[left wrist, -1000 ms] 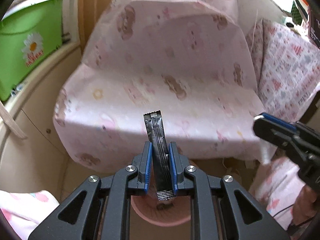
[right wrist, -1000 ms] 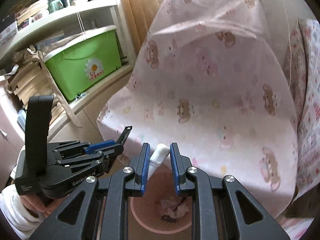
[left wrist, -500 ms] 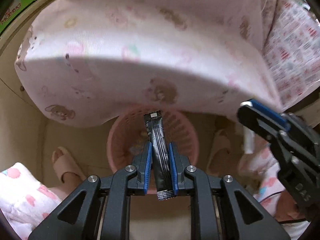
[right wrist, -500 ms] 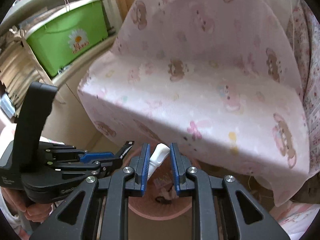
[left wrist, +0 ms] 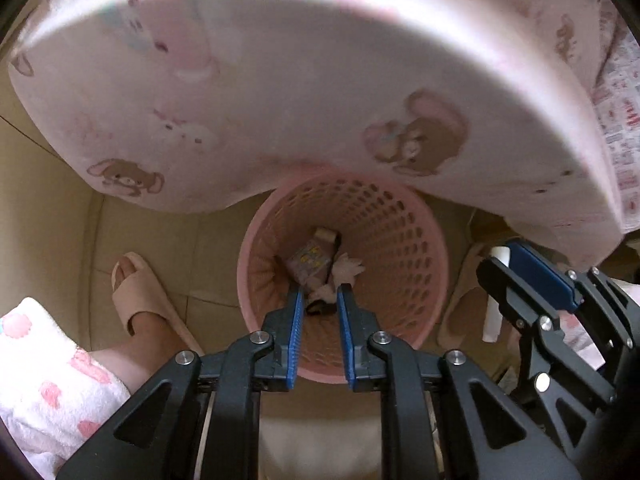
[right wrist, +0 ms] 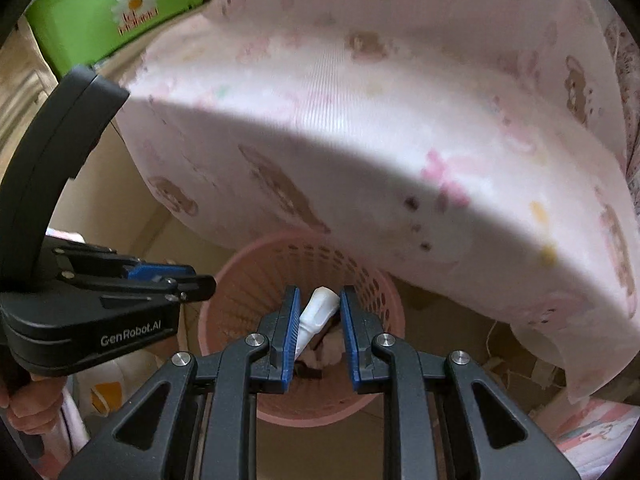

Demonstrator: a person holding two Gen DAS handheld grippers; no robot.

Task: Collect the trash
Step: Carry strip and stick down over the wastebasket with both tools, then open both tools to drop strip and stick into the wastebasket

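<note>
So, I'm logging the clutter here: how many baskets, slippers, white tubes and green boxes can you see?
basket: 1
slippers: 2
tube: 1
green box: 1
Total: 5

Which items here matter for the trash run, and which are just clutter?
Job: pink basket; wrappers lying inside it; white tube clamped in the right gripper; left gripper, fingers apart and empty.
Clutter: bear-print cloth; slipper on a foot; green box.
</note>
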